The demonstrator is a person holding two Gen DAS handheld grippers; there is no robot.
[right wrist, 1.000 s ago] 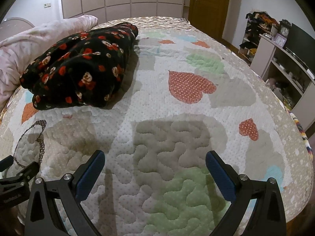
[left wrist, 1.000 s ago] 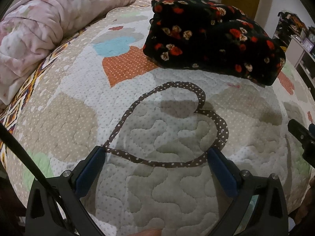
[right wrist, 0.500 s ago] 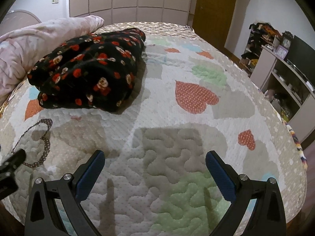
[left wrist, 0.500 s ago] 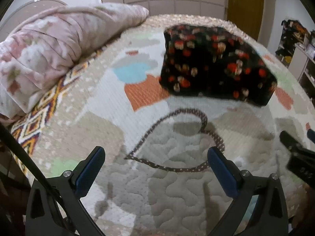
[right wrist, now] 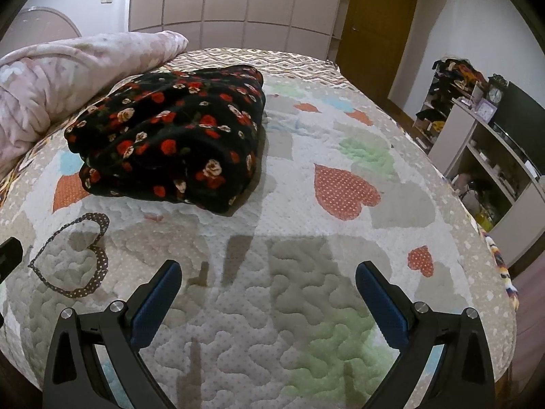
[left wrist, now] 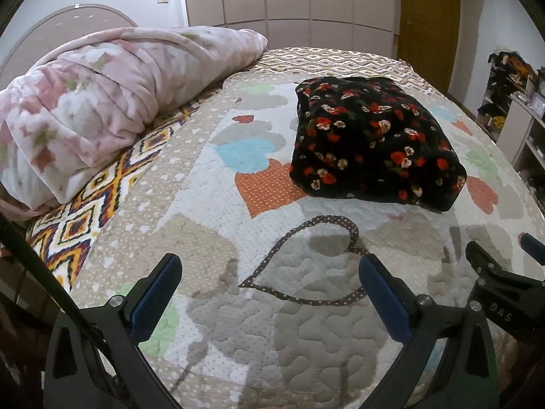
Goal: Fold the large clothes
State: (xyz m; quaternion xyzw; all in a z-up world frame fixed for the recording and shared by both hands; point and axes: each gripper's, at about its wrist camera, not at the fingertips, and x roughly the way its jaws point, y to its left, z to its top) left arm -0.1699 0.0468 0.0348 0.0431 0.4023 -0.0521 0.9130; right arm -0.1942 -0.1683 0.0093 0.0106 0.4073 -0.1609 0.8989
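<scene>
Garment (left wrist: 374, 143) is seen folded on the bed (left wrist: 306, 341), farther from both grippers than a second ago, left gripper (left wrist: 269, 289) and right gripper (right wrist: 267, 288) held apart and empty, so folding is judged done.

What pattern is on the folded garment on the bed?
Red and cream flowers on black; the folded garment shows best in the right wrist view.

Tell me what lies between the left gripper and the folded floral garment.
Only bare quilt with its brown dotted heart outline separates the open left gripper from the floral garment, shown in the left wrist view.
</scene>
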